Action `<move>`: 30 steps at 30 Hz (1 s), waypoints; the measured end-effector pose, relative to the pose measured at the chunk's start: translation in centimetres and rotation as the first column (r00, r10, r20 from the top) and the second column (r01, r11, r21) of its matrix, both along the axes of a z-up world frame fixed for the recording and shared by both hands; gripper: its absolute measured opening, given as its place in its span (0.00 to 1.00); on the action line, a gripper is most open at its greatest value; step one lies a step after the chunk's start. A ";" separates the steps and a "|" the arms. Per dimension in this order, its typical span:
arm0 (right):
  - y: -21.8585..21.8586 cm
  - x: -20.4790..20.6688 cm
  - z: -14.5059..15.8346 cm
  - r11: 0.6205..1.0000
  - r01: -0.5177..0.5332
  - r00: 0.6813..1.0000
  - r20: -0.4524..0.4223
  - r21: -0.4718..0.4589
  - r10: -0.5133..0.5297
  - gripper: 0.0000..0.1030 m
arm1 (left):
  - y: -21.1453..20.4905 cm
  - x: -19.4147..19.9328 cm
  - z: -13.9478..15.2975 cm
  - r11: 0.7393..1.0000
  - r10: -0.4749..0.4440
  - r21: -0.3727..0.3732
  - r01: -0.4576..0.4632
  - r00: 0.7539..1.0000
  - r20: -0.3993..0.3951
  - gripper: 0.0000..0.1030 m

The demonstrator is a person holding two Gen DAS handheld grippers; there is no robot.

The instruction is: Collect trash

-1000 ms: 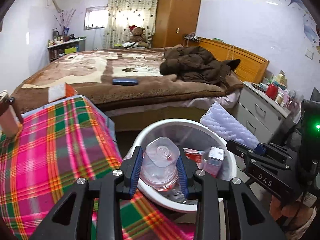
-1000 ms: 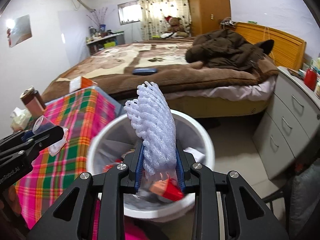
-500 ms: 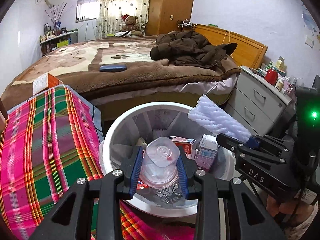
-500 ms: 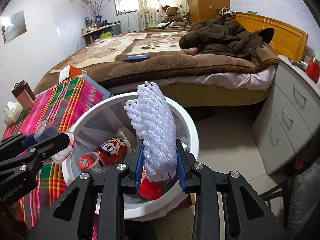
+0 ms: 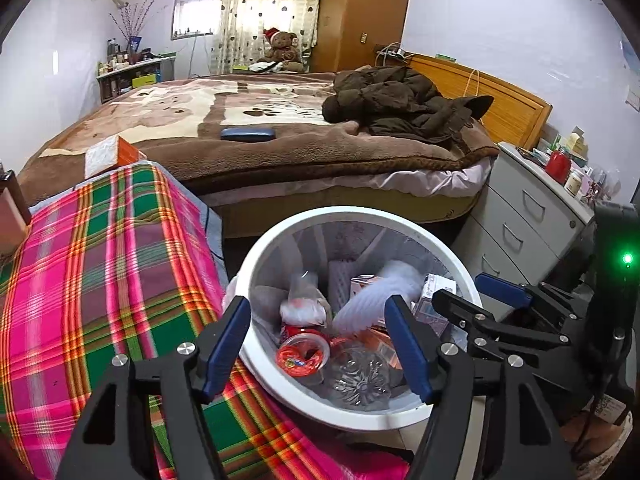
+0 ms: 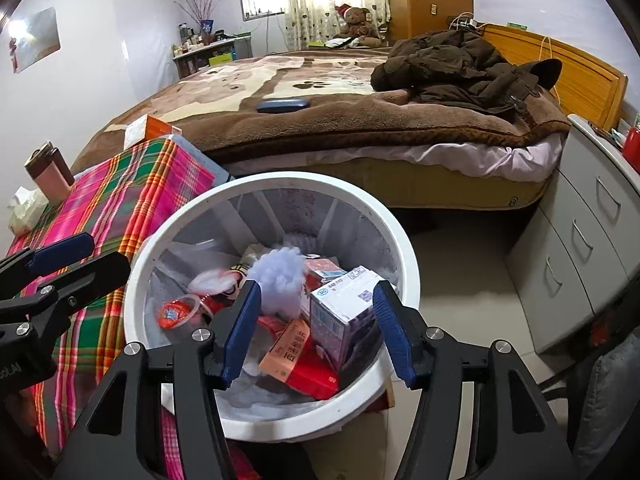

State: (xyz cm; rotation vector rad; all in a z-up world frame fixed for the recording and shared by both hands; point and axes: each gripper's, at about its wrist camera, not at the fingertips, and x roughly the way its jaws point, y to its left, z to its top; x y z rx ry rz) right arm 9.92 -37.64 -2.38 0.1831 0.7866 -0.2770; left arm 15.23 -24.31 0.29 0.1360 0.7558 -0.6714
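Observation:
The white trash bin (image 5: 360, 213) stands beside the plaid table, with both grippers over it. My left gripper (image 5: 317, 308) has its jaws opening, and nothing is pressed between the blue pads. Below it a clear plastic cup (image 5: 304, 298) drops, blurred, onto the trash. My right gripper (image 6: 316, 304) is also opening. A white foam net (image 6: 280, 278) falls free of it into the bin (image 6: 280, 181), next to a milk carton (image 6: 344, 306). In the other hand's view, the right gripper (image 5: 460, 288) and the left gripper (image 6: 108, 254) each show at the bin's side.
A table with a pink and green plaid cloth (image 5: 100, 280) touches the bin's left side, with an orange tissue box (image 5: 112, 154) at its far end. A bed (image 5: 280, 136) lies behind, and grey drawers (image 6: 580, 232) stand to the right. Pale floor (image 6: 460, 280) lies between bin and drawers.
Both grippers have gone from shut to open. The left let go of the clear cup and the right let go of the foam net; both items now drop into the bin.

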 end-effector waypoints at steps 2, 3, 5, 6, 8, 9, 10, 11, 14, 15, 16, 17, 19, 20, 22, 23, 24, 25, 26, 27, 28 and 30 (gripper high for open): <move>0.1 -0.3 0.4 1.000 -0.005 1.000 0.017 0.005 0.005 0.58 | 0.4 -0.2 0.2 1.000 0.008 0.001 -0.008 1.000 0.011 0.70; 0.2 -0.6 0.6 1.000 -0.005 1.000 0.028 0.007 0.005 0.58 | 0.6 -0.3 0.2 1.000 0.015 -0.001 -0.015 1.000 0.013 0.70; 0.6 -1.0 1.0 1.000 -0.002 0.999 0.047 0.011 0.002 0.58 | 1.1 -0.6 0.4 1.000 0.025 -0.002 -0.025 1.000 0.018 0.70; 0.8 -1.2 1.2 1.000 -0.005 0.998 0.057 0.014 0.004 0.58 | 1.4 -0.7 0.5 0.999 0.034 -0.003 -0.034 0.999 0.023 0.70; 1.2 -1.7 1.5 1.000 -0.003 0.997 0.078 0.011 0.003 0.58 | 2.1 -1.0 0.7 0.998 0.058 0.000 -0.058 0.998 0.035 0.71; 1.5 -1.9 1.6 1.000 -0.004 0.996 0.087 0.010 0.003 0.58 | 2.4 -1.2 0.8 0.997 0.071 0.000 -0.071 0.997 0.042 0.71; 1.8 -2.2 1.8 1.000 -0.009 0.995 0.098 0.012 0.007 0.58 | 2.9 -1.5 0.9 0.997 0.079 -0.002 -0.079 0.996 0.050 0.71; 2.1 -2.4 2.0 1.000 -0.015 0.994 0.110 0.015 0.013 0.58 | 3.3 -1.7 1.0 0.996 0.088 -0.001 -0.088 0.995 0.056 0.71; 3.4 -3.0 2.4 0.999 -0.036 0.988 0.147 -0.001 0.035 0.58 | 4.6 -2.4 1.2 0.992 0.126 0.018 -0.128 0.988 0.084 0.71; 3.7 -3.1 2.4 0.999 -0.043 0.987 0.156 -0.004 0.043 0.58 | 5.1 -2.8 1.3 0.990 0.137 0.021 -0.140 0.986 0.095 0.71; 4.2 -3.2 2.5 0.998 -0.055 0.985 0.164 -0.002 0.054 0.58 | 5.6 -3.2 1.4 0.988 0.148 0.020 -0.151 0.984 0.103 0.71; 4.7 -3.4 2.6 0.998 -0.068 0.983 0.171 0.000 0.067 0.58 | 6.2 -3.5 1.5 0.987 0.159 0.016 -0.162 0.981 0.108 0.71; 5.5 -3.6 2.6 0.996 -0.084 0.980 0.182 -0.004 0.083 0.58 | 7.2 -4.2 1.7 0.984 0.178 0.003 -0.180 0.977 0.115 0.71; 5.9 -3.8 2.6 0.996 -0.091 0.978 0.187 -0.007 0.091 0.58 | 7.7 -4.5 1.8 0.980 0.198 0.009 -0.201 0.973 0.121 0.71; 6.6 -4.1 2.7 0.994 -0.105 0.975 0.198 -0.004 0.104 0.58 | 8.4 -5.2 1.9 0.972 0.228 0.029 -0.235 0.963 0.146 0.71; 6.8 -4.2 2.7 0.994 -0.112 0.973 0.204 -0.001 0.109 0.58 | 8.8 -5.6 1.9 0.969 0.235 0.035 -0.243 0.959 0.156 0.71; 7.2 -4.4 2.7 0.993 -0.117 0.971 0.209 -0.002 0.115 0.58 | 9.2 -5.8 1.9 0.969 0.236 0.034 -0.245 0.958 0.162 0.71; 7.4 -4.6 2.8 0.993 -0.122 0.969 0.215 -0.007 0.121 0.58 | 9.7 -6.2 1.9 0.968 0.243 0.028 -0.251 0.956 0.166 0.71; 7.7 -4.7 2.8 0.993 -0.120 0.968 0.220 -0.017 0.120 0.58 | 10.0 -6.4 2.0 0.964 0.257 0.020 -0.264 0.951 0.170 0.71; 8.0 -4.8 2.9 0.992 -0.120 0.966 0.226 -0.026 0.122 0.58 | 10.6 -6.7 2.1 0.959 0.277 0.006 -0.283 0.945 0.176 0.71; 8.3 -4.9 2.9 0.992 -0.124 0.965 0.231 -0.030 0.128 0.58 | 11.0 -7.0 2.2 0.954 0.295 -0.005 -0.299 0.938 0.180 0.71; 8.9 -5.1 2.8 0.991 -0.132 0.962 0.235 -0.033 0.136 0.58 | 11.8 -7.5 2.2 0.949 0.313 -0.020 -0.315 0.930 0.191 0.71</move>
